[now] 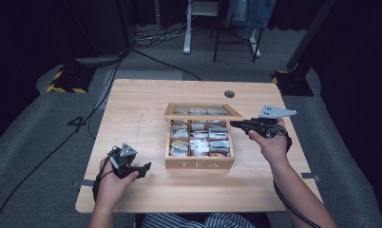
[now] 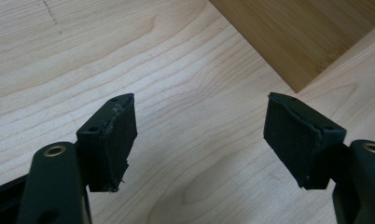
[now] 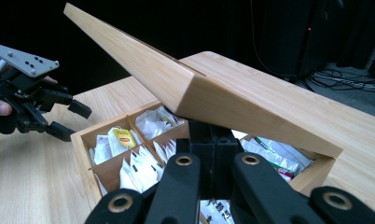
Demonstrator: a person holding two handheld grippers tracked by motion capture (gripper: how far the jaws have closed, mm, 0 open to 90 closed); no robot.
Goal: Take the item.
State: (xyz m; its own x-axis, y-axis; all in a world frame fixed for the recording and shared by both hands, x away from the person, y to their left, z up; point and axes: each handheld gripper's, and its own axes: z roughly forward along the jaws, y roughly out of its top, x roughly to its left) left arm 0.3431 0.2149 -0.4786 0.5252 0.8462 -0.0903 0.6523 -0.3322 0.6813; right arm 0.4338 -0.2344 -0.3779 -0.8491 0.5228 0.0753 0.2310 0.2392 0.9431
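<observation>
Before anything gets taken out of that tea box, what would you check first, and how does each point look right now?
1. Lid of the tea box raised: ok.
2. Right hand-held gripper shut under the lid's edge, propping it: ok.
3. Left hand-held gripper open, nothing between its pads: ok.
4. Left hand-held gripper over the box: not ok, over bare table.
5. Tea bags reachable in the compartments: ok.
6. Lid hold firm: cannot tell.

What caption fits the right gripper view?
Right gripper shut under the tea box's raised lid, tea bags below, left gripper open nearby.

Black jaws, brass rivets, grey plates
</observation>
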